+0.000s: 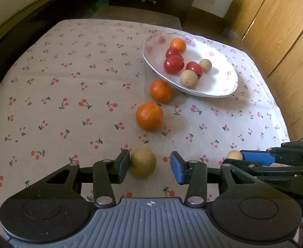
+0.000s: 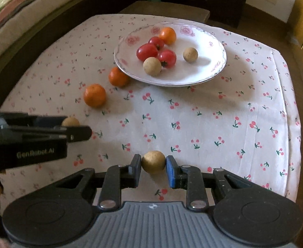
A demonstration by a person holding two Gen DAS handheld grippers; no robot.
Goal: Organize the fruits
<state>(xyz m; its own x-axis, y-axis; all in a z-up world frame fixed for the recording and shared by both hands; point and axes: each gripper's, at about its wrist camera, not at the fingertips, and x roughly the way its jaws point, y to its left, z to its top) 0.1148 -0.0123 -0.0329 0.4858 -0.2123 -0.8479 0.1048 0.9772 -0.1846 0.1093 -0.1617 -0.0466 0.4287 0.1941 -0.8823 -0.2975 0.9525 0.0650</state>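
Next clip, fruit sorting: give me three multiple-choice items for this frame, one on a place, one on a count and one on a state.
1. Where are the two loose oranges?
A. On the cloth, left of the plate
B. On the cloth, right of the plate
C. Stacked on the plate

2. How many red tomatoes lie on the plate?
A. One
B. Three
C. Five

3. What state is the right gripper in?
A. Open and empty
B. Shut on an orange
C. Shut on a brown fruit

Answers:
1 A: both oranges sit on the cherry-print cloth off the plate's left edge.
2 B: three red tomatoes cluster beside the plate's one orange.
3 C: both pads press against the round brown fruit.
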